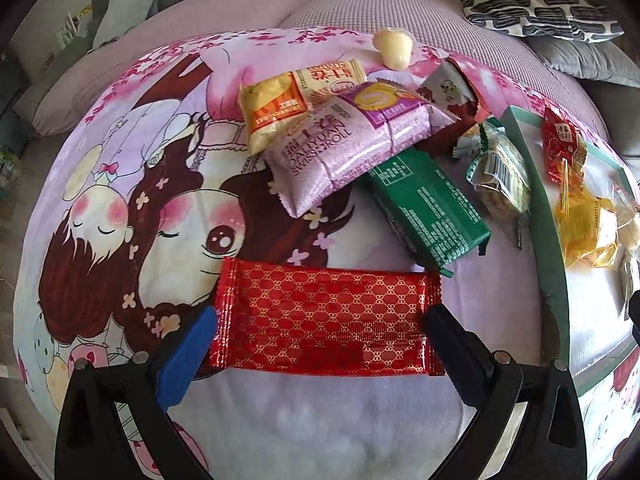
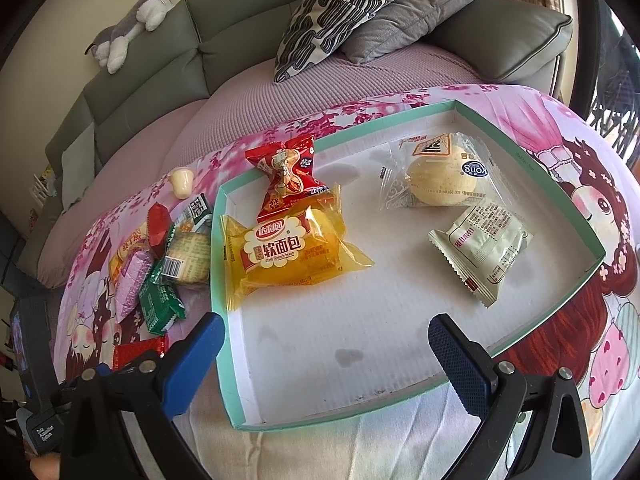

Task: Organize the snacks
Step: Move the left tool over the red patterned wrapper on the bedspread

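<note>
Peeking from under the pile, the green packet is half buried by the purple Swiss roll pack, and a clear-wrapped biscuit leans on the tray wall, its label too small to read. The tray's far contents are cut off in the left view. Left gripper: jaws spread wide, the red patterned packet lying flat on the cartoon blanket between them; whether the pads touch its ends, I cannot tell. Right gripper: wide too, gripping nothing, over the tray's bare floor, with the yellow bread pack, a red wrapper, a round bun and a pale sachet inside.
</note>
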A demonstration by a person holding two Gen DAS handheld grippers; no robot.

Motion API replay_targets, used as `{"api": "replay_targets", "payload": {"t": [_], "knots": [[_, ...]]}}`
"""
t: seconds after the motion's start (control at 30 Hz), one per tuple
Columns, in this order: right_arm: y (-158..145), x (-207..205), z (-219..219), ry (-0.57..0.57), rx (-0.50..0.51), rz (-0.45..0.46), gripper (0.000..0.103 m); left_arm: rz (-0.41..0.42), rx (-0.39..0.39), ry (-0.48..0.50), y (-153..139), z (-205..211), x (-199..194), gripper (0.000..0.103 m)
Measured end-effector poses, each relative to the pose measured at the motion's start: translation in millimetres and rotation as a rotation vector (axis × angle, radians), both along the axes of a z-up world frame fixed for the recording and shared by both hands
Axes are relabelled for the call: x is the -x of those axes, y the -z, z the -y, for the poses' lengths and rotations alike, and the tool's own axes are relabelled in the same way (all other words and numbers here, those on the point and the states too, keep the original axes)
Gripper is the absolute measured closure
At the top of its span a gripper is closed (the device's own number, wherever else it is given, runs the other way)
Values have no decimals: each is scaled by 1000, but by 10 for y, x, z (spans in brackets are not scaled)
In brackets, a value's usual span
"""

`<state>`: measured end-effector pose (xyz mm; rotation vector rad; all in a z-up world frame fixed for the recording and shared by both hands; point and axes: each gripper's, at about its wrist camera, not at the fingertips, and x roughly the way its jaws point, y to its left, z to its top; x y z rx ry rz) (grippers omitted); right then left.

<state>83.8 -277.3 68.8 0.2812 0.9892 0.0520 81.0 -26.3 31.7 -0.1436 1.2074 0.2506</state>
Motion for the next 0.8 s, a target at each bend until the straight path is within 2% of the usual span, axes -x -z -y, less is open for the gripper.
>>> {"api": "replay_targets", "payload": {"t": [0.17,0.27,0.37,0.47,0.57,0.8], "knots": [[-1,0,-5,0,-2,-2,0,32,-9,-45,-56,-137,-19,0],[2,2,-17,-7,1,-5,0,57,-14,7,-110,-71,-92,0],[1,-1,-10,-5,0,-6,0,68,-59,88,-135,146,-150,0],[2,-4,-2,-3,-3,-7,0,43,-109,152,-69,311,-220,0],[8,-8,-3,-4,-6,-9,0,-7,-158,165,63,350,-236,0],[-7,6,-33,-16,-14,-4,0,-46,-165,175,90,229,46,0]]}}
